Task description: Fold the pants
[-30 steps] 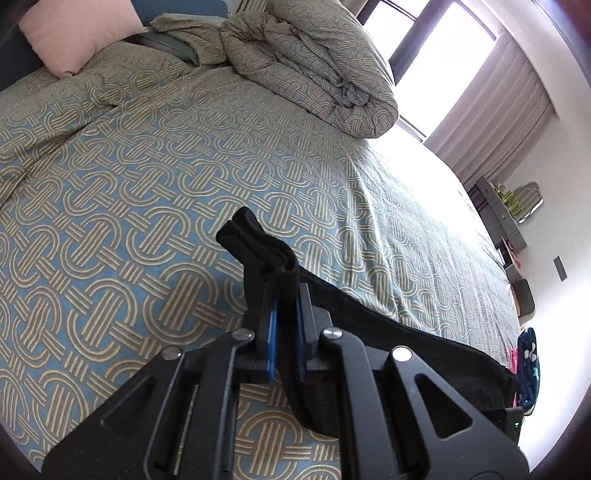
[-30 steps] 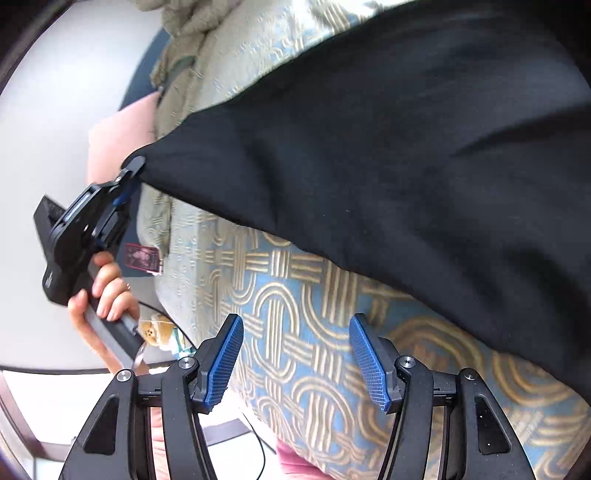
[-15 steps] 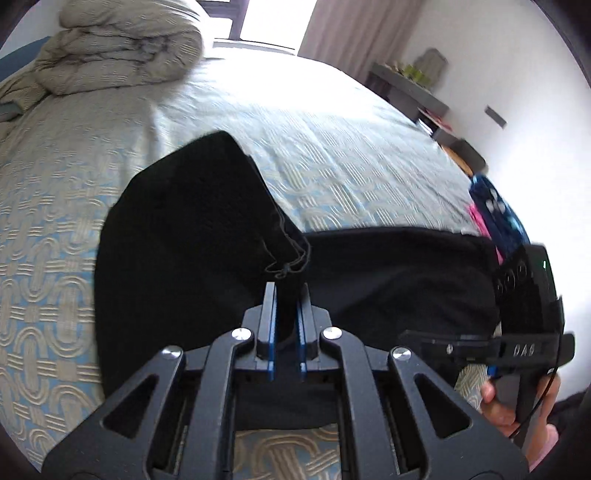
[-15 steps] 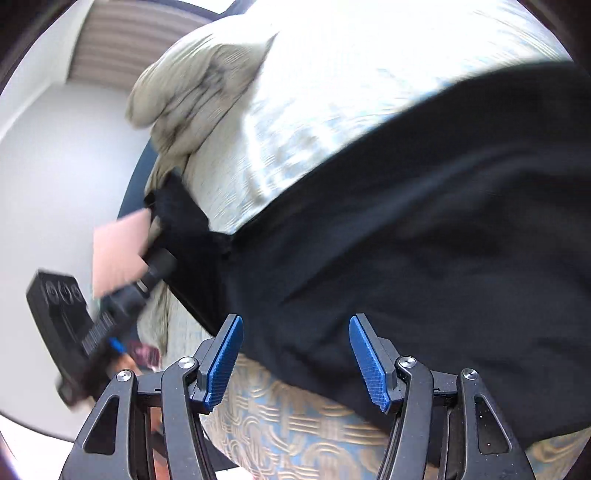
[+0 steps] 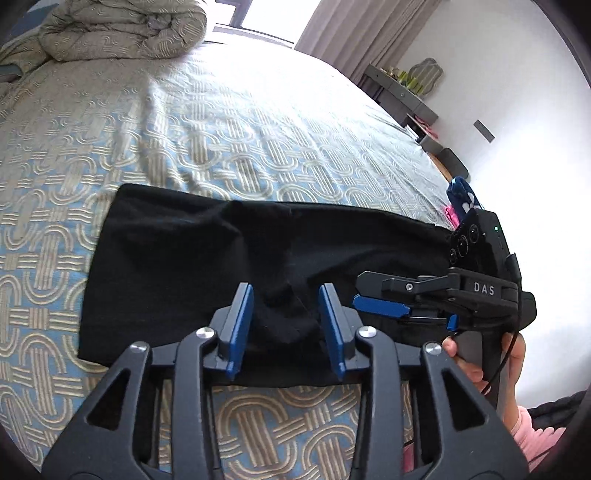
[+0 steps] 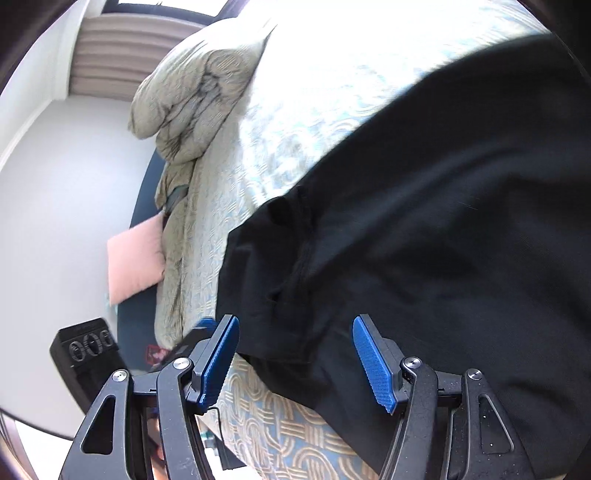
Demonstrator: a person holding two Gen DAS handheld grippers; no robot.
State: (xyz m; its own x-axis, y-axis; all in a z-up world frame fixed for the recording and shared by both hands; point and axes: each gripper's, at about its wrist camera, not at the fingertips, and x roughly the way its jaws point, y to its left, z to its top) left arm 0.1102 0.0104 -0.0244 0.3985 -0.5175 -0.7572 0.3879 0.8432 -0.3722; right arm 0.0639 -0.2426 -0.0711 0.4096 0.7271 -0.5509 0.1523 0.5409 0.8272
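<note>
Black pants [image 5: 192, 266] lie folded over themselves on the patterned bedspread [image 5: 184, 122], near the bed's front edge. My left gripper [image 5: 286, 328] is open, its blue pads on either side of a bump of black cloth at the pants' near edge. My right gripper [image 5: 380, 306] shows from the side at the pants' right end. In the right wrist view the right gripper [image 6: 295, 354] is open and empty just above the pants [image 6: 443, 240] edge.
A rolled duvet [image 5: 122, 29] lies at the head of the bed, also in the right wrist view [image 6: 195, 88], with a pink pillow [image 6: 136, 258]. A grey shelf [image 5: 402, 92] stands by the far wall. Blue and pink items [image 5: 461, 199] sit beyond the bed's right edge.
My left gripper carried the pants' end over onto the rest of the pants, lowered it and opened, letting the cloth go. The right gripper stayed open and moved closer to the pants' edge.
</note>
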